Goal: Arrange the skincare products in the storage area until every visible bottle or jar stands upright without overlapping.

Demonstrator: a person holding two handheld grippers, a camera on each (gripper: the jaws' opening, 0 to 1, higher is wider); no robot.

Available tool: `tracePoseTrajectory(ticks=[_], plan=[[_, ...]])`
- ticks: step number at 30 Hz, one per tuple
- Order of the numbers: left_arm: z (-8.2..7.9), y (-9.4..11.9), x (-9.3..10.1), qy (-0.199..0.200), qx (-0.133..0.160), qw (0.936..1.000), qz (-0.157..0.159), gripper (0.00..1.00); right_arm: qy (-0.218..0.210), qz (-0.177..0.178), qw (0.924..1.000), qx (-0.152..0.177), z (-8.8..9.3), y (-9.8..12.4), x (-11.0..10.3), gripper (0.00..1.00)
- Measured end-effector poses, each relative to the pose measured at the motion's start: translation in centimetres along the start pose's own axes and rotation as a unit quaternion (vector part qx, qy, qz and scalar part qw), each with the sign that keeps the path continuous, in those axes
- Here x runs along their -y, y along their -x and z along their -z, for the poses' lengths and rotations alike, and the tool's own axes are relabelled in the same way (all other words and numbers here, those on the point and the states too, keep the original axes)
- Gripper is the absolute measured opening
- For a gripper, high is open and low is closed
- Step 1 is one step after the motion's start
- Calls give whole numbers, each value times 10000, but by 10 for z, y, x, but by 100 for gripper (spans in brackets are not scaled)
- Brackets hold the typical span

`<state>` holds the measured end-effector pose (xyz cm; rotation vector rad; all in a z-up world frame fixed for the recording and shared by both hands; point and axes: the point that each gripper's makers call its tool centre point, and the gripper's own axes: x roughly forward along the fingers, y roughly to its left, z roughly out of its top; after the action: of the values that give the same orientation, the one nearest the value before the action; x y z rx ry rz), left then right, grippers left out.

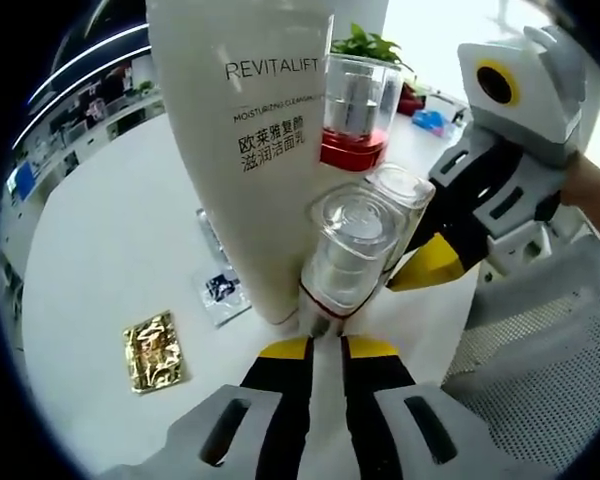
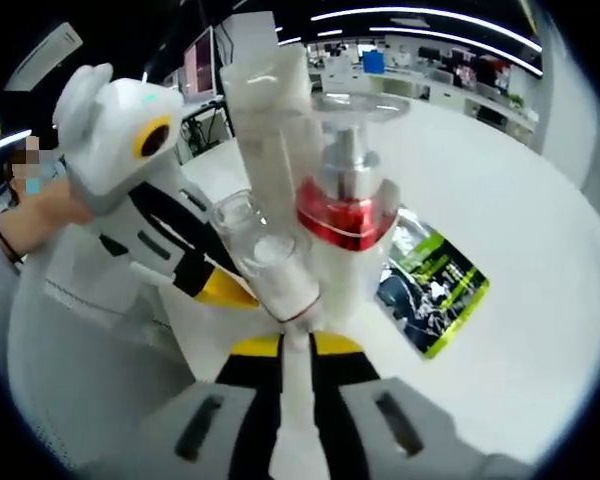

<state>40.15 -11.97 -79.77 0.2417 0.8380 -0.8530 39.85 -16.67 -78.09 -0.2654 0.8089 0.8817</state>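
**Bottles crowded at both claws: seat them apart**

White tabletop runs across both views, open office behind at the upper edge. In the left gripper view my left claw (image 1: pixel 325 335) is clenched on a small clear-capped bottle (image 1: pixel 352 252), tilted at centre frame and touching the tall white tube (image 1: pixel 248 150). A red-collared pump bottle (image 1: pixel 355 110) stands upright behind, upper centre. A gold sachet (image 1: pixel 154 348) lies lower left.

In the right gripper view my right claw (image 2: pixel 298 345) is closed on white at lower centre; which item, I cannot tell. The pump bottle (image 2: pixel 342 215) sits just above it.

Judgement: bring the small bottle vertical, set it on bare table away from the tube, release only once its base sits flat.
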Motion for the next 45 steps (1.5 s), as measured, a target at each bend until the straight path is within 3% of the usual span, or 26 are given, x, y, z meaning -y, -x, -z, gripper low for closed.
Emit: tracePoseTrajectory(ticks=[18, 33, 45], plan=[[3, 7, -2, -191, -32, 9998, -30, 9, 72, 52, 10000, -14, 0, 5, -5, 12], [-6, 12, 8, -385, 159, 9991, 101, 10, 116, 170, 9998, 64, -5, 9, -10, 13], [-5, 24, 2, -499, 192, 9986, -1, 12, 198, 313, 9992, 137, -10, 19, -11, 16]])
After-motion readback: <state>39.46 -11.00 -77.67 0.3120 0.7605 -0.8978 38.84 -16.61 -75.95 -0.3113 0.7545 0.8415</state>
